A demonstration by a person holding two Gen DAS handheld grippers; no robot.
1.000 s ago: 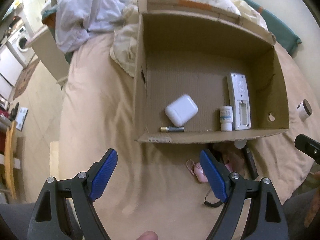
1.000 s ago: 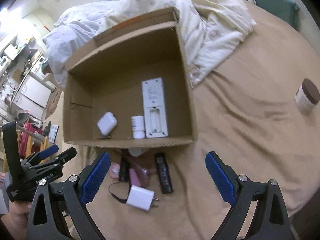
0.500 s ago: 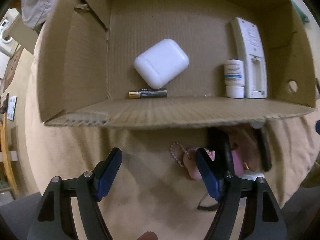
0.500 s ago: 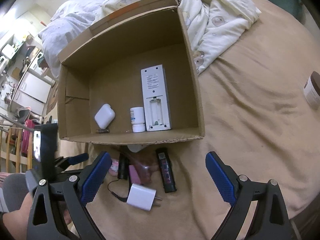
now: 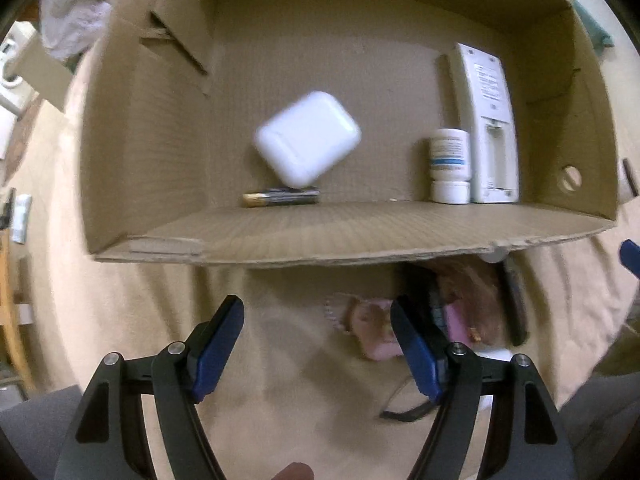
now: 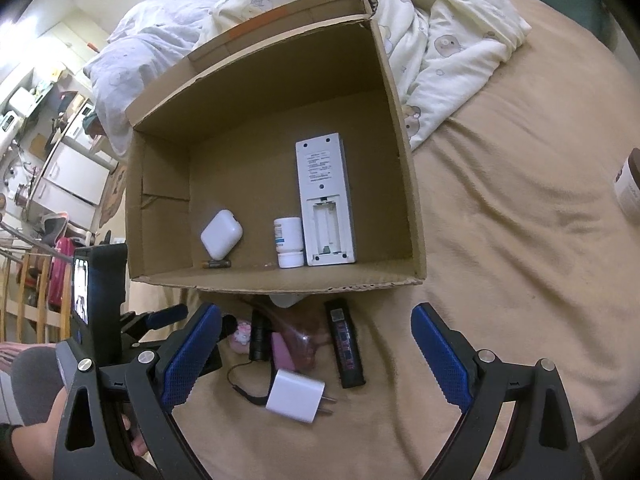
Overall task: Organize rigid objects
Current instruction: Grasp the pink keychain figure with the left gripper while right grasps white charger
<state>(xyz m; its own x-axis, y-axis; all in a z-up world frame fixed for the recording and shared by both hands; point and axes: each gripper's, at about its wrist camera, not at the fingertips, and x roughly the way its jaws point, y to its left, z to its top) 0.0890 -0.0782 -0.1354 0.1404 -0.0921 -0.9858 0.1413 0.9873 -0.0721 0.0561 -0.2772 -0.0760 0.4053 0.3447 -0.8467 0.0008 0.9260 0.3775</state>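
Note:
An open cardboard box (image 6: 400, 152) lies on the bed and holds a white earbud case (image 5: 308, 138), a battery (image 5: 280, 197), a small white bottle (image 5: 450, 164) and a white remote (image 5: 486, 120). In front of the box lie a pink charm (image 5: 376, 334), a black flashlight (image 6: 259, 336), a black stick (image 6: 347, 350) and a white charger plug (image 6: 295, 396). My left gripper (image 5: 316, 344) is open and empty, low over the bed just left of the pink charm. My right gripper (image 6: 316, 354) is open and empty above the loose items.
A rumpled quilt (image 6: 440, 40) lies behind the box. A brown-lidded jar (image 6: 630, 184) sits on the bed at the far right. The bed sheet (image 6: 520, 260) stretches to the right of the box. Room furniture shows at the far left (image 6: 60, 160).
My left gripper has moved forward and down toward the box's near wall and the pink charm. My right gripper has edged closer to the loose items. Both stay open.

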